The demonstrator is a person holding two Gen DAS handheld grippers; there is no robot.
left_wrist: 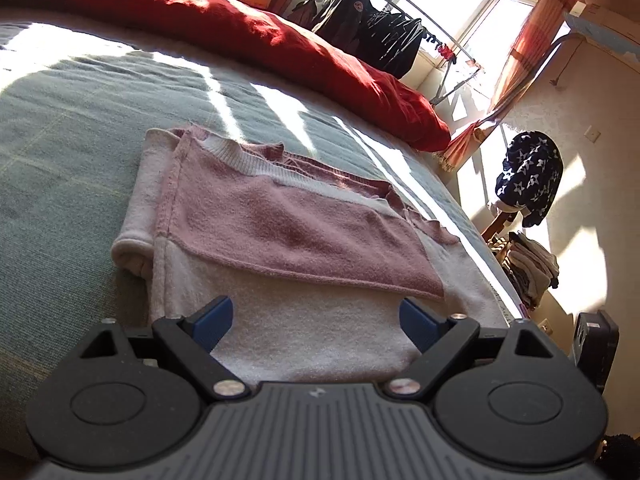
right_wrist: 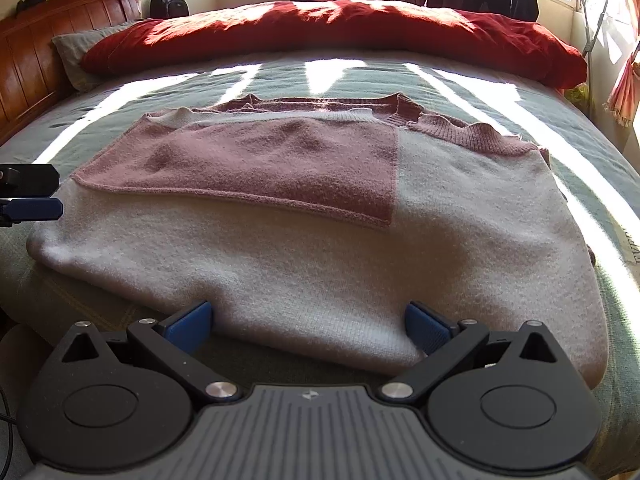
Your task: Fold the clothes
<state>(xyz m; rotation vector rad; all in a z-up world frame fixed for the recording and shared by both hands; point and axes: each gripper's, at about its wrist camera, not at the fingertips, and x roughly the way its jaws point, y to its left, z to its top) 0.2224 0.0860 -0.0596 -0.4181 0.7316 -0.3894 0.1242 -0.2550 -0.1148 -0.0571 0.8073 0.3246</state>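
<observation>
Sweater (right_wrist: pixel 280 264) folded on bed (right_wrist: pixel 120 92); left claw (left_wrist: pixel 316 322) and right claw (right_wrist: pixel 310 326) spread wide, grasping nothing.

Black tongs (left_wrist: pixel 316 322), blue pads (left_wrist: pixel 214 320), silver screws

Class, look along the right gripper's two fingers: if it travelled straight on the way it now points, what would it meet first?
Most likely the pale pink and dusty-rose knitted sweater on the bed; the open right gripper points down at its near pale edge, though depth is unclear.
</observation>
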